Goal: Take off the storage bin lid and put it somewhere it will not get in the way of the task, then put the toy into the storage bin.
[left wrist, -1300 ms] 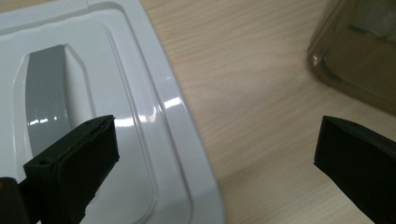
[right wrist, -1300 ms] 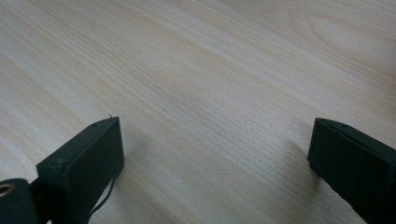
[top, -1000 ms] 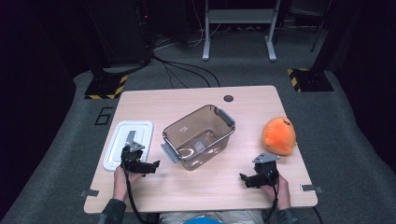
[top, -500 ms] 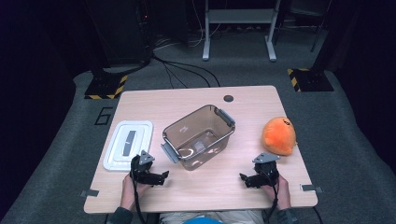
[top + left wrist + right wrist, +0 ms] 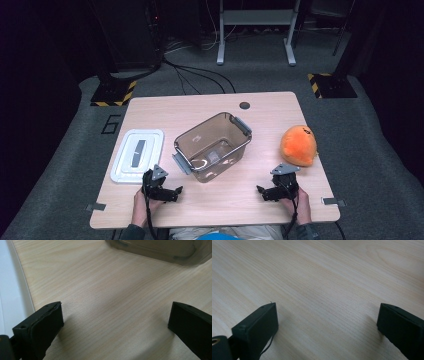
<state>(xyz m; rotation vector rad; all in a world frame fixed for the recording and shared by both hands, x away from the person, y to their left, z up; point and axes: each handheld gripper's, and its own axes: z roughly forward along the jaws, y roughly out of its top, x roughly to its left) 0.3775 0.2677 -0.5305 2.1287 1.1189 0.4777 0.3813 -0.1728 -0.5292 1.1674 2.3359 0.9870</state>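
Left gripper spread wide, empty, beside flat white plastic lid, right gripper likewise spread (near round orange plush), clear brown plastic tub between, pale wooden worktop.

A pale wood grain is shown by the worktop. At 9 o'clock a white lid is seen, centrally a smoky-brown translucent bin, at 3 o'clock an orange plush.

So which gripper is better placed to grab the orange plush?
Right, probably. The right gripper sits open just below the plush, on the same side of the table; the left gripper lies beyond the bin, by the lid.
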